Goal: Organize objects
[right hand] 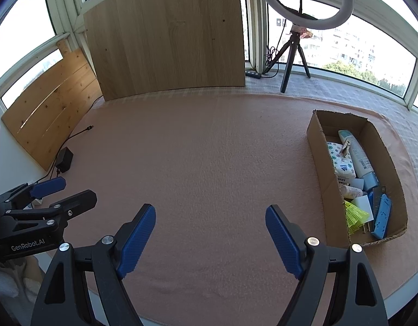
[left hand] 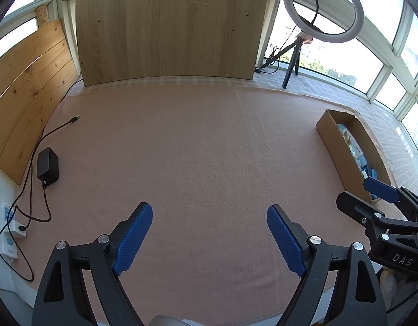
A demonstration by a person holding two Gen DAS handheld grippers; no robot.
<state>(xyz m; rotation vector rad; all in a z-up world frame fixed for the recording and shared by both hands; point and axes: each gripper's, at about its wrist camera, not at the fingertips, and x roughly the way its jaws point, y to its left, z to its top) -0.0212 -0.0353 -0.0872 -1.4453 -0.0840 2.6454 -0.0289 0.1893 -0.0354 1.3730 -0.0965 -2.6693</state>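
This looks like a glazed balcony or sunroom in a high flat, fitted out for filming. White-framed windows [right hand: 371, 5] curve round it, with apartment blocks and treetops outside. A white ring light on a black tripod [right hand: 304, 13] stands by the glass, wooden boards [left hand: 168, 27] lean against it, and a pink felt cloth [left hand: 195, 149] covers the work surface.

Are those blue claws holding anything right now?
No. The left gripper and right gripper are both open and empty above the pink cloth.
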